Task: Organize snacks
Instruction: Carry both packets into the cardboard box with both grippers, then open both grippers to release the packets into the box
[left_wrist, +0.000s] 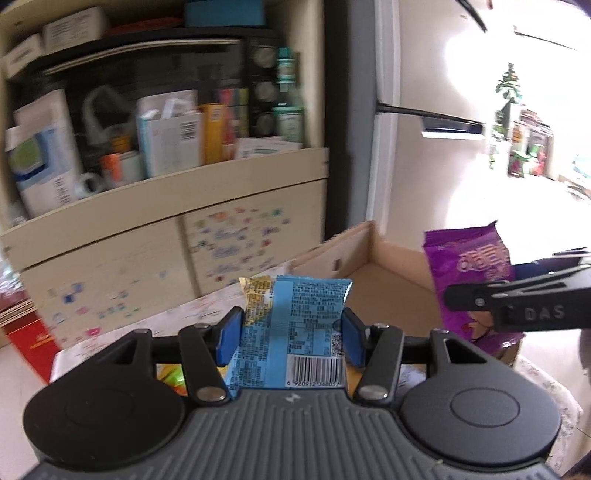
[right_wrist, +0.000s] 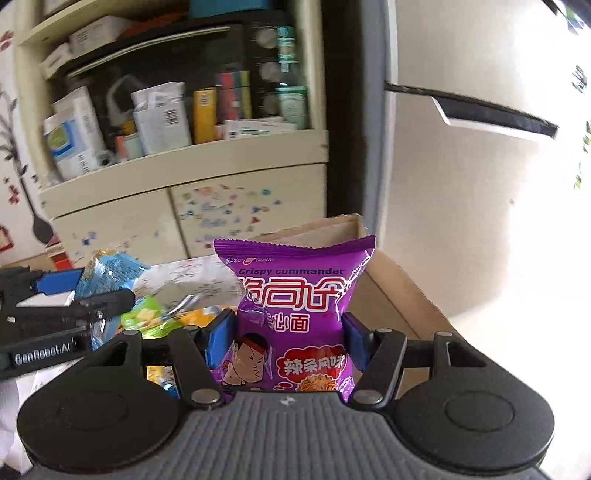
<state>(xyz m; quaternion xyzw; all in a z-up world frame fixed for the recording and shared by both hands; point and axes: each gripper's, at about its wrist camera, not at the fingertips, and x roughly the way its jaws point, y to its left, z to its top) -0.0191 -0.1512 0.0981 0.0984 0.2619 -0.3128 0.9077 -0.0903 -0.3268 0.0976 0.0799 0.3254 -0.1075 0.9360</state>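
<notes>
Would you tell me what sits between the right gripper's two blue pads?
The purple snack packet, upright and clamped between the right gripper pads, clearest in the right wrist view.

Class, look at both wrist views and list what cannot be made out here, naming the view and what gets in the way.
- Shelf items, left wrist view: labels lost to motion blur.
- Cardboard box floor, both views: mostly hidden by the blue packet, the purple packet and the claws.
- Loose snacks on the table, right wrist view: partly covered by the left claw.
- Blue packet's front, left wrist view: faces away.
</notes>
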